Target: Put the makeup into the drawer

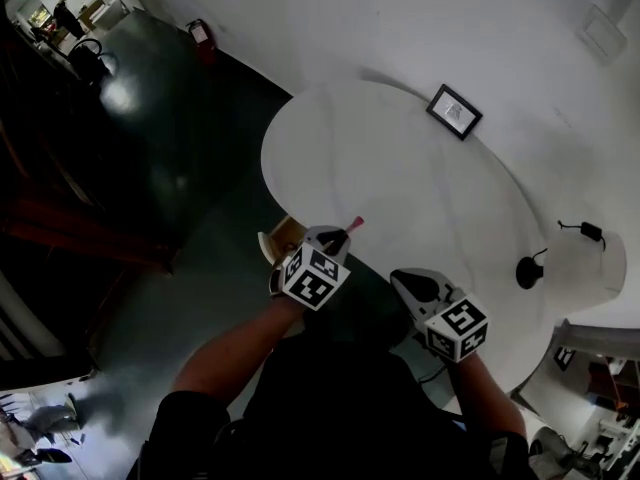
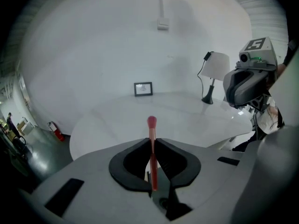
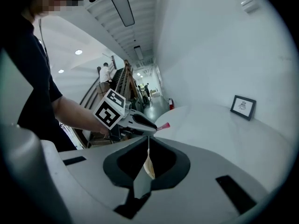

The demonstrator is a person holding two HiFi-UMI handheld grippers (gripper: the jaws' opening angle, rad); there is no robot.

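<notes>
A slim red makeup brush (image 2: 152, 125) with a pink head sticks out forward from my left gripper (image 2: 153, 141), whose jaws are shut on its handle. In the head view the left gripper (image 1: 340, 238) hangs at the near edge of the round white table (image 1: 400, 168), with the brush (image 1: 354, 224) pointing over it. My right gripper (image 1: 405, 280) floats just to the right, off the table's edge. Its jaws (image 3: 148, 141) are shut, and only a thin pale sliver shows in the slit. The left gripper (image 3: 150, 128) and brush (image 3: 164, 125) lie straight ahead of it.
A small framed picture (image 1: 454, 111) stands at the table's far side. A lamp with a dark base (image 1: 528, 271) and white shade is at the right. A tan boxy thing (image 1: 285, 236) sits below the table's near edge. Dark floor spreads left, with a fire extinguisher (image 1: 200, 36) by the wall.
</notes>
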